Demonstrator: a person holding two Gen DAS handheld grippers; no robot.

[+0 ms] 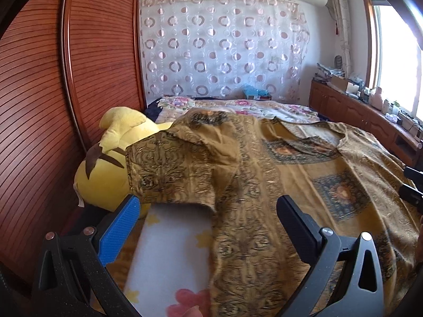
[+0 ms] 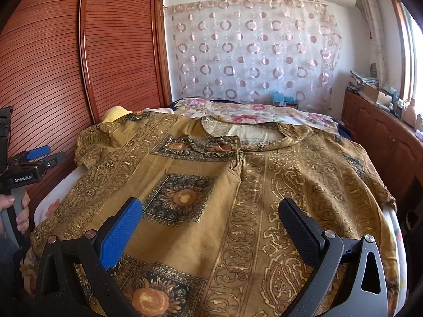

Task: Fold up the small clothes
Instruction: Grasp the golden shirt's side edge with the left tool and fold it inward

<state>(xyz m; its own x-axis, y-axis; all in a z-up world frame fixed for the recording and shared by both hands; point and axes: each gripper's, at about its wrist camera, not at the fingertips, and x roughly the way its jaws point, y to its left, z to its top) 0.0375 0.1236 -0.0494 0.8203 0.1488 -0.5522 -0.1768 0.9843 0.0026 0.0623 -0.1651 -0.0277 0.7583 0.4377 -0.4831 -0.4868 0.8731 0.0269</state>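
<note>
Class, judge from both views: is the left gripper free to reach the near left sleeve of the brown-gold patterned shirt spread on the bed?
Probably yes. The left gripper hangs open just short of the sleeve, with only bare floral sheet between them.

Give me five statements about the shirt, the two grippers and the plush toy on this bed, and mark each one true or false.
1. The patterned shirt lies spread open on the bed. True.
2. The right gripper is clamped on the shirt's collar. False: its jaws stand wide apart above the shirt front and hold nothing.
3. The left gripper is open. True.
4. One sleeve drapes over the yellow plush toy. True.
5. The shirt is plain white. False: it is ochre with sunflower squares and scroll borders.
</note>
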